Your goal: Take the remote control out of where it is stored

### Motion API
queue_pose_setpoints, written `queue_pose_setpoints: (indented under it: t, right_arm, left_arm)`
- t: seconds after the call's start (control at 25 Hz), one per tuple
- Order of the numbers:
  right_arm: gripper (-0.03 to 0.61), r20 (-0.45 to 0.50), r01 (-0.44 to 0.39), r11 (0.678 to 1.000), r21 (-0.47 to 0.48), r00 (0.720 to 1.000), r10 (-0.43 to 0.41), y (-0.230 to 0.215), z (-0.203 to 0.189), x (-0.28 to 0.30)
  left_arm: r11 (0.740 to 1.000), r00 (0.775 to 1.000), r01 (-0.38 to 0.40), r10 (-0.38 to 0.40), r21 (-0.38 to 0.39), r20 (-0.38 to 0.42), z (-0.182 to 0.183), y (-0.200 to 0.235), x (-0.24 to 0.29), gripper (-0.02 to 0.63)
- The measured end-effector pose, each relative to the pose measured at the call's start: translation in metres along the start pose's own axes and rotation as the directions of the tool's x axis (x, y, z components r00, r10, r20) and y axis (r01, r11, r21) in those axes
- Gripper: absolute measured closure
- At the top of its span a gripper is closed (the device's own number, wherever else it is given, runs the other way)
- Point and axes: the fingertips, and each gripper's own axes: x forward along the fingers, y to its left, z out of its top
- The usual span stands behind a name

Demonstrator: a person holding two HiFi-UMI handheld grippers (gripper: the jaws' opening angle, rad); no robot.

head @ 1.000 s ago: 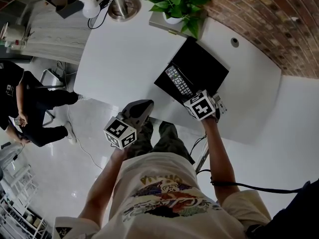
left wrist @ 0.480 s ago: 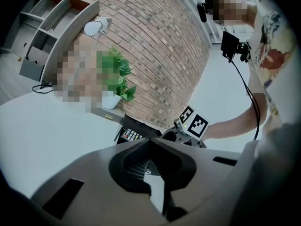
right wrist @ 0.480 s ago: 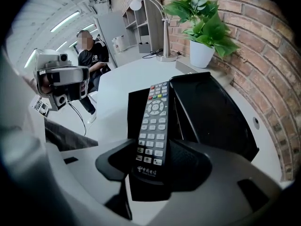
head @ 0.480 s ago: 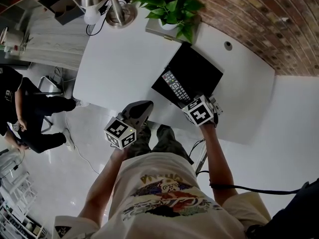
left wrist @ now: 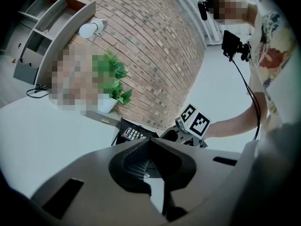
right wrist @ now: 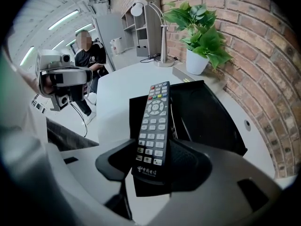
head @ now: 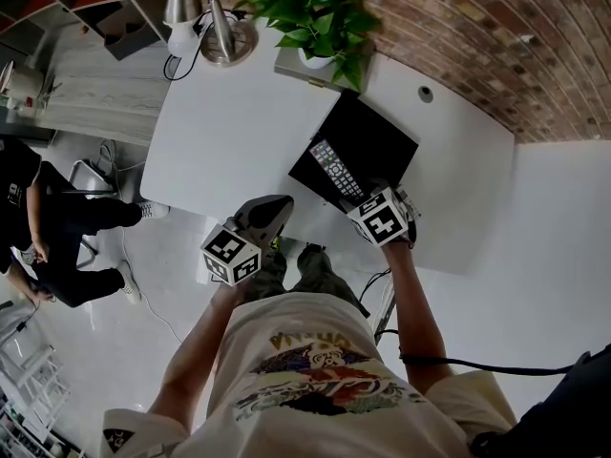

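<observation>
Gripper on my right [right wrist: 155,169] is clamped on the near end of the remote control [right wrist: 156,119]. The remote is buttons up, and its far end reaches over the black tray [right wrist: 211,117] on the white surface [head: 239,132]. I cannot tell whether it touches the tray. My left gripper [left wrist: 151,160] has its jaws together on nothing, just off the surface's near edge.

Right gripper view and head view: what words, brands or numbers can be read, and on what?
"中国电信": white print at the near end of the black remote control with grey buttons.
Smaller line under that brand: too small to read.
Button legends on the remote: too blurred to read.
Printed graphic on the person's pale T-shirt, head view: lettering unreadable.
</observation>
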Motion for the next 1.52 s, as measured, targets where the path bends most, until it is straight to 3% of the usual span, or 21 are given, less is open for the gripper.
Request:
queue_pose_setpoints:
  t: [0.36,0.68,1.52]
  right_arm:
    - [0.354,0.051,0.047,0.998,0.044,0.997,-0.049,-0.005,-0.008,-0.016]
    - [0.354,0.087,0.048,0.997,0.068,0.995,-0.053,-0.016,-0.028,-0.033]
    - [0.354,0.131,0.066,0.983,0.173,0.987,-0.089,-0.076,-0.121,-0.068]
  left_arm:
    - [0.998,0.999,0.041,-0.041,0.041,-0.018,0.003,-0.009,0.006,0.617]
    - [0.995,1.0,0.024,-0.022,0.094,-0.021,0.012,-0.029,0.025,0.617]
    - [0.983,0.999,0.046,-0.04,0.175,-0.037,0.004,-0.101,0.108,0.617]
